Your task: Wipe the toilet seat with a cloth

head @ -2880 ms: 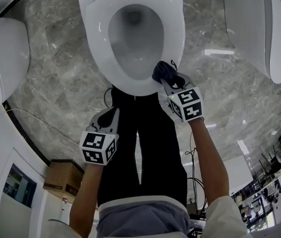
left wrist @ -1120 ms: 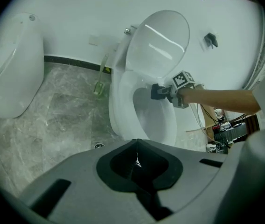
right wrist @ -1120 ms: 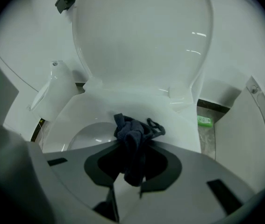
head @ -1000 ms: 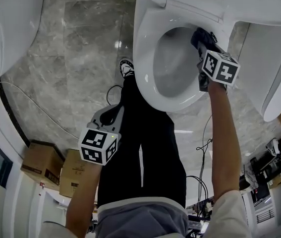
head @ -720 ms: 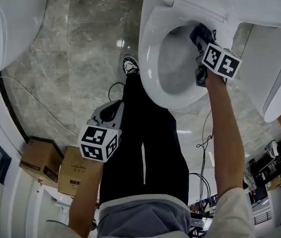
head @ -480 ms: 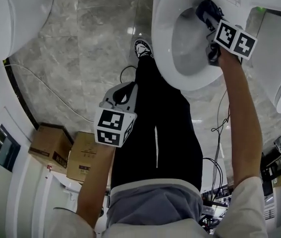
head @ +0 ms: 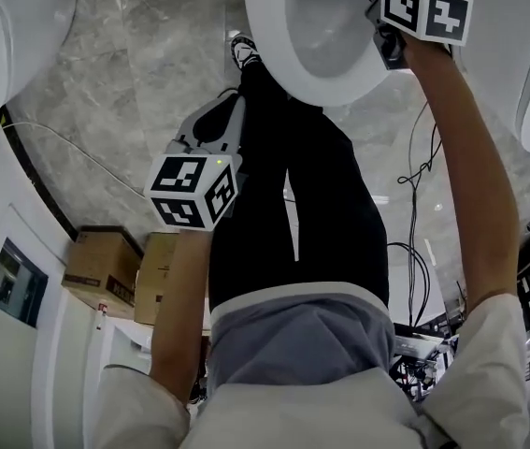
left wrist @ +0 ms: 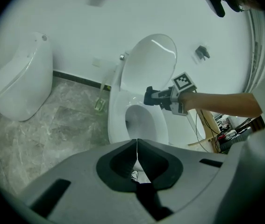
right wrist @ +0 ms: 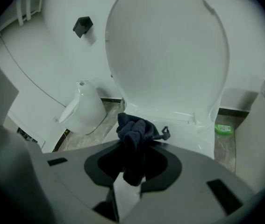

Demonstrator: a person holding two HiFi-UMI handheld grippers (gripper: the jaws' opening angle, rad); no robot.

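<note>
- Dark blue cloth point(right wrist: 134, 133) is pinched between the jaws of the right gripper point(right wrist: 133, 149); its bunched end sticks out past the jaw tips and a short tail hangs down between them.
- White toilet seat point(left wrist: 161, 125) lies down on the bowl, and the lid point(right wrist: 169, 50) stands upright behind it.
- From the right gripper view, the cloth sits over the back of the seat, just in front of the foot of the lid. Whether it presses on the seat cannot be told.
- From the left gripper view, the right gripper reaches in from the right on an outstretched bare forearm, with the cloth end at the rear right part of the seat ring.
- Left gripper point(left wrist: 137, 142) has its jaws pressed together with nothing between them. It is held low, well apart from the toilet, and points toward the bowl point(left wrist: 139, 120).
- In the head view the left gripper's marker cube is beside the person's black trousers point(head: 293, 204), and one shoe point(head: 241, 50) stands on the floor close to the front of the bowl.
- Grey marbled floor point(head: 134, 64) surrounds the toilet. A second toilet point(left wrist: 20, 78) stands to the left, well apart.
- Two cardboard boxes point(head: 106, 265) sit by the wall at the lower left of the head view.
- A small green object point(right wrist: 224, 129) lies on the floor beside the toilet base, next to the wall.
- A black fitting point(right wrist: 82, 25) is fixed high on the white wall.
</note>
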